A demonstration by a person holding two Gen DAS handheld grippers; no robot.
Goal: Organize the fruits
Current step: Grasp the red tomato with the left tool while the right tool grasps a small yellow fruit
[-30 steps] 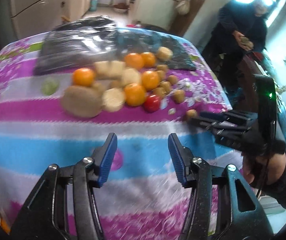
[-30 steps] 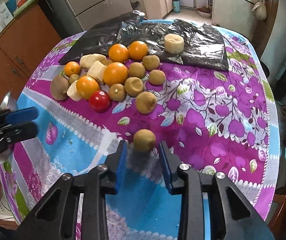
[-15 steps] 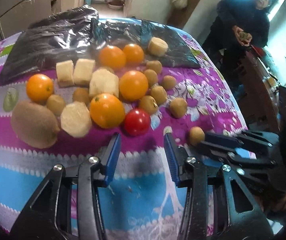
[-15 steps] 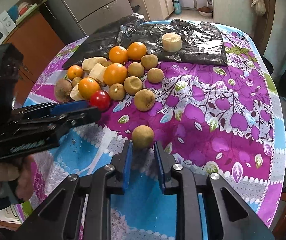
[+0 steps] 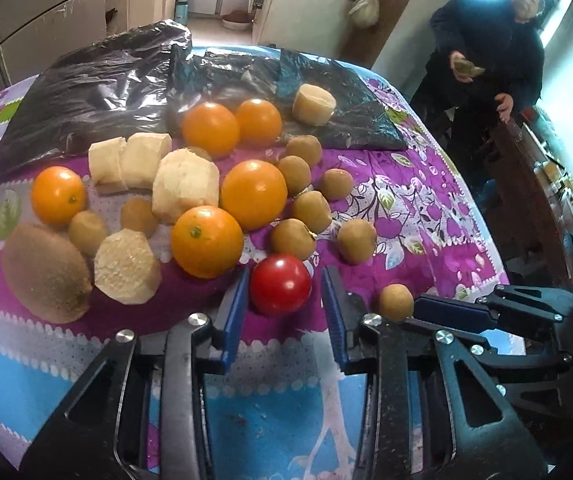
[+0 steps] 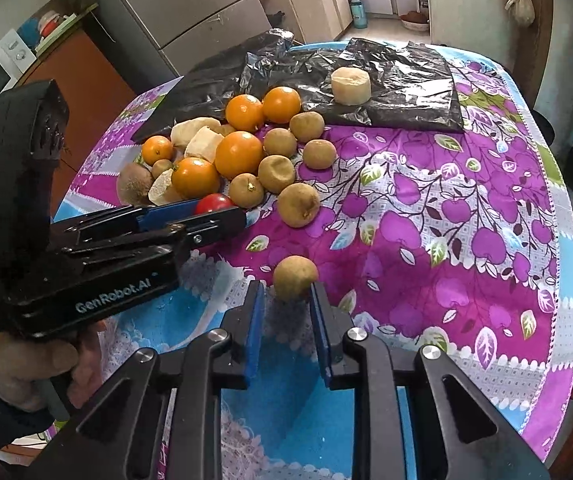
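A red tomato [image 5: 280, 284] lies on the flowered tablecloth between the blue pads of my left gripper [image 5: 284, 294], which is open, with a small gap on each side. In the right wrist view the left gripper [image 6: 222, 210] straddles the same tomato [image 6: 212, 201]. My right gripper [image 6: 286, 300] is open and narrow, with a small brown fruit [image 6: 295, 278] right at its fingertips. That fruit [image 5: 395, 301] also shows in the left wrist view. Behind lie several oranges [image 5: 253, 194], a kiwi [image 5: 44, 278], pale peeled chunks [image 5: 185, 186] and more small brown fruits [image 5: 356, 240].
Black plastic bags [image 5: 98, 92] cover the far side of the table, with one pale chunk [image 6: 349, 86] on them. A person [image 5: 486, 60] stands beyond the table's right edge by wooden furniture [image 5: 526, 184]. A fridge [image 6: 190, 12] and cabinets stand behind.
My left gripper has moved forward across the cloth until its jaws flank the tomato. The right gripper has narrowed slightly and stays at the lone brown fruit.
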